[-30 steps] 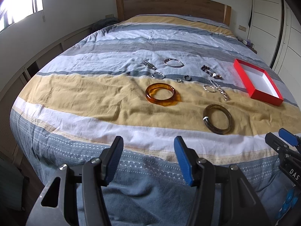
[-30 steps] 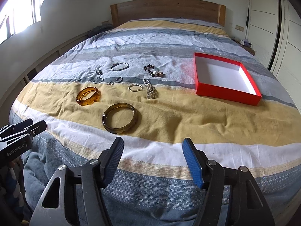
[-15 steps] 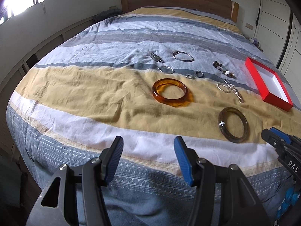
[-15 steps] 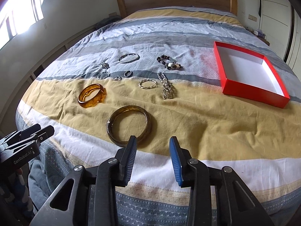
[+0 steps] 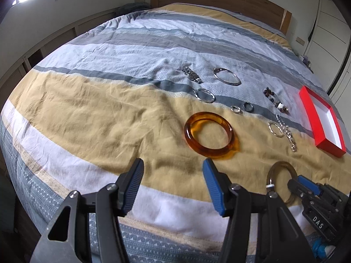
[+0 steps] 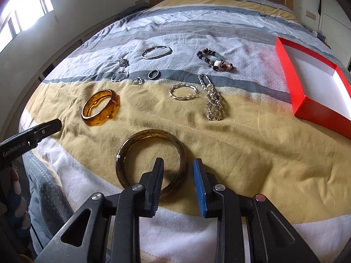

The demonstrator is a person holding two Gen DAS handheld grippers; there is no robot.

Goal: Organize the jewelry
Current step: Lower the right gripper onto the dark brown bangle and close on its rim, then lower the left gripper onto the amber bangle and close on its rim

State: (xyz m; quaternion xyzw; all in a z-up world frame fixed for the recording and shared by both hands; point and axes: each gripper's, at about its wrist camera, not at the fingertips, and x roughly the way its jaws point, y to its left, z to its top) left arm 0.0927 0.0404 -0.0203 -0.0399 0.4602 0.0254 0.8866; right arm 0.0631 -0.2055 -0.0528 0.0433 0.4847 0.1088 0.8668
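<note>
Jewelry lies spread on the striped bed. An amber bangle lies just ahead of my open, empty left gripper. A dark olive bangle lies flat under my right gripper, whose jaws are partly open and straddle its near right rim without clamping it. Beyond lie a silver bangle, a beaded bracelet, a twisted bracelet, a chain, and small rings. An open red box with a white inside sits at the right.
The bed's wooden headboard stands at the far end. A low wooden shelf unit runs along the left wall under a bright window. White wardrobe doors stand at the right. The left gripper's tip shows at the right wrist view's left edge.
Both grippers have moved forward and down toward the bed. The right gripper's jaws have narrowed from wide open and now straddle the dark bangle's rim. The left gripper stays open.
</note>
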